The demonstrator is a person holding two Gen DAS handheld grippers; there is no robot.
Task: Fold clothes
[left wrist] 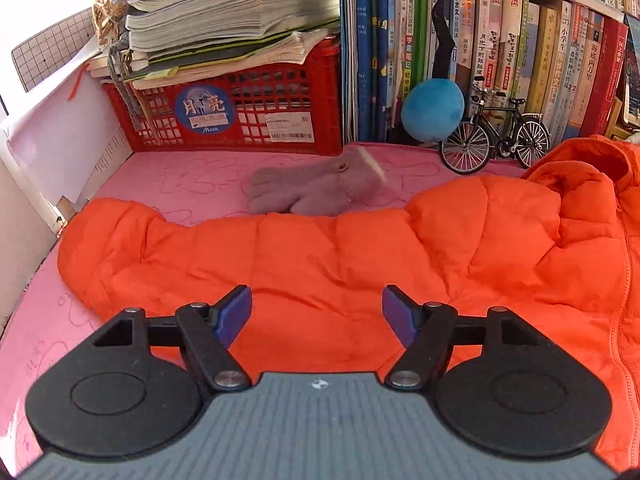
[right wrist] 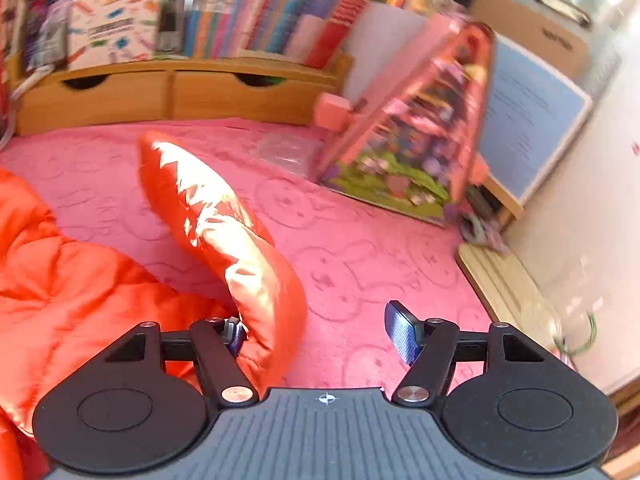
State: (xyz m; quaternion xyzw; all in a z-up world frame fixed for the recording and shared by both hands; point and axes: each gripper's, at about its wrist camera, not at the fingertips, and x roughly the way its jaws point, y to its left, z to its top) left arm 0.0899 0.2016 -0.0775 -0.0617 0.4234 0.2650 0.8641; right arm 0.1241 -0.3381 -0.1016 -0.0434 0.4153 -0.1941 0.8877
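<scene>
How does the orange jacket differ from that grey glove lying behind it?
The orange jacket is glossy, puffy and quilted; the grey glove looks soft and fuzzy. The jacket sprawls across most of the pink mat, while the glove covers only a small patch near the red crate. The jacket lies right below the left gripper, whose fingers stand apart; the glove lies farther back. Both rest on the same pink mat.

jacket [left wrist: 360, 256]: orange, quilted | cloth [right wrist: 360, 264]: pink, bunny outlines | crate [left wrist: 280, 120]: red | glove [left wrist: 304, 192]: grey
</scene>
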